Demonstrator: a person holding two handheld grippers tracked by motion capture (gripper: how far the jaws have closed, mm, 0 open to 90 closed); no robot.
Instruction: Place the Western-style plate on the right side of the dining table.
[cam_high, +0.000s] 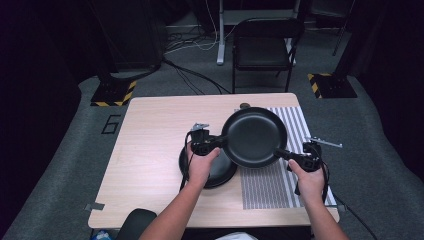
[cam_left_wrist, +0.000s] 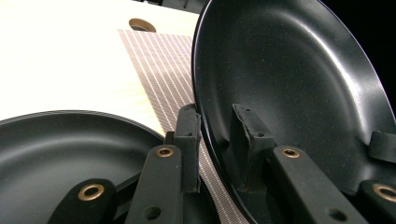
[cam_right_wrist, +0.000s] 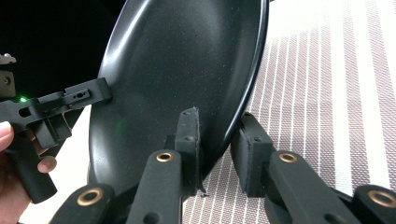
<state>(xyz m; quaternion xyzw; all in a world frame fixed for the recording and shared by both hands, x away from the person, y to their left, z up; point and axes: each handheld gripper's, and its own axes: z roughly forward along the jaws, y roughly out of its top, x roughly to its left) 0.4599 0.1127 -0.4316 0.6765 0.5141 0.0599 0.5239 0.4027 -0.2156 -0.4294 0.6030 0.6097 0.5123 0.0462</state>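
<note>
A black round pan (cam_high: 254, 136) hangs tilted above the striped placemat (cam_high: 272, 187), carried by its rim from both sides. My left gripper (cam_high: 219, 142) is shut on the pan's left rim; in the left gripper view the pan (cam_left_wrist: 289, 70) has its edge running between the jaws of that gripper (cam_left_wrist: 217, 140). My right gripper (cam_high: 281, 154) is shut on the lower right rim, and the right gripper view has the pan (cam_right_wrist: 173, 60) clamped in that gripper (cam_right_wrist: 219, 140). A second black pan (cam_high: 220, 172) lies flat on the table under the left hand.
The wooden table (cam_high: 150, 130) has a round cable hole (cam_high: 244, 105) near its far edge. A black folding chair (cam_high: 262, 45) stands behind it, with cables on the floor and yellow-black striped bases (cam_high: 114, 93) at both sides.
</note>
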